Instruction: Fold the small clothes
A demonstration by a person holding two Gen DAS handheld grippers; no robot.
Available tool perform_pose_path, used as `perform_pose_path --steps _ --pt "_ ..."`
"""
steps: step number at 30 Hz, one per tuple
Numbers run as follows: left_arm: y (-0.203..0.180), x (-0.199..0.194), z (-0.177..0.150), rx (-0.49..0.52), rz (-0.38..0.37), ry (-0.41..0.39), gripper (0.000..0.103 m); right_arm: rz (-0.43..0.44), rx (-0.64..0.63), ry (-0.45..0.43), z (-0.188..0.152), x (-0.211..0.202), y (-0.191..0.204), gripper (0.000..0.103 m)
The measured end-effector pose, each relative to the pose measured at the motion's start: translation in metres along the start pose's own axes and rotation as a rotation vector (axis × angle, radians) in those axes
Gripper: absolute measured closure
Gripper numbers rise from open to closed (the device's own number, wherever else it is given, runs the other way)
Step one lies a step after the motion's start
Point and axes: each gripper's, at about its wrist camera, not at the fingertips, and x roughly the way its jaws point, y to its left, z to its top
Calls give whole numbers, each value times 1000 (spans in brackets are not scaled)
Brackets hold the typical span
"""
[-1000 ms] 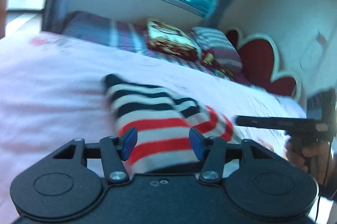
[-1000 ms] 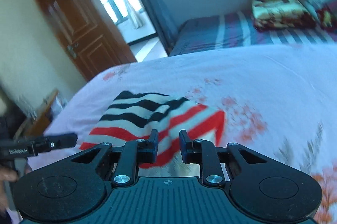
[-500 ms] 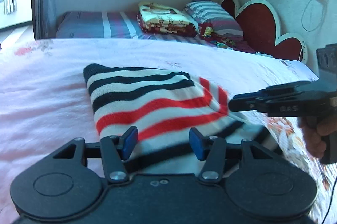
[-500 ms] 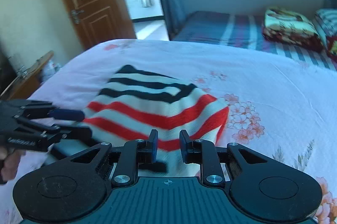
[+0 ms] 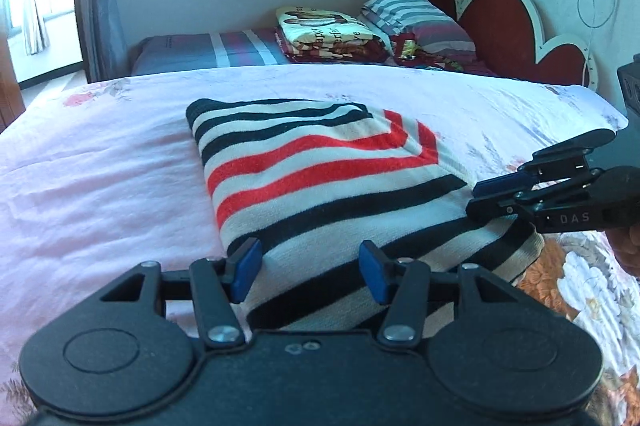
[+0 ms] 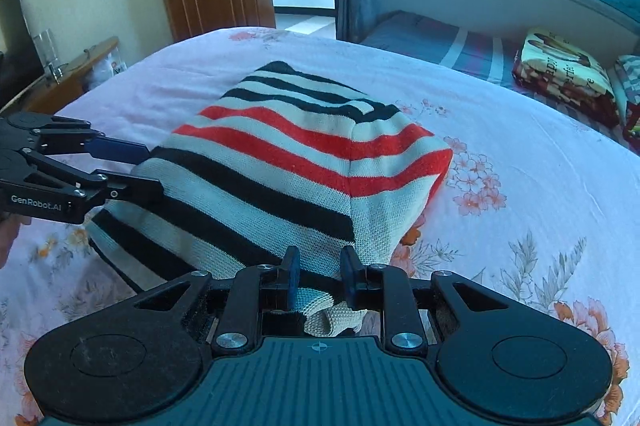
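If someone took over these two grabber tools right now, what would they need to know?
Left gripper: open, jaws straddling the near edge of the striped sweater, gripping nothing.
Right gripper: partly closed, with a bit of cream hem between its jaws; a firm grip cannot be confirmed.
The sweater lies on the pink floral bedspread, already folded over into a compact bundle.
Left: probably finish or tidy the fold, then let go.

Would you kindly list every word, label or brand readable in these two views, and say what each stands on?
"GenRobot.AI": on the side of the left gripper, seen from the right wrist.
"DAS": on the side of the right gripper, seen from the left wrist; the print may run on out of sight.
Folded blanket: printed lettering, only fragments show, too partial to read.
Striped sweater: no text.
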Motion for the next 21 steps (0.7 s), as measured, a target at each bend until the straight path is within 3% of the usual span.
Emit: perform_pose_path --steps 7,11,18,21 --pt "8 -21 -13 -79 43 -13 52 18 21 -54 1 -25 -1 80" --pt "15 -19 -31 -139 62 23 51 -5 1 -25 -10 -20 -1 80" --pt "19 -14 -43 -213 76 20 45 -33 -14 -26 -23 -11 -3 80" --pt "20 -16 -46 -244 85 25 44 4 60 -14 -28 -18 -12 80"
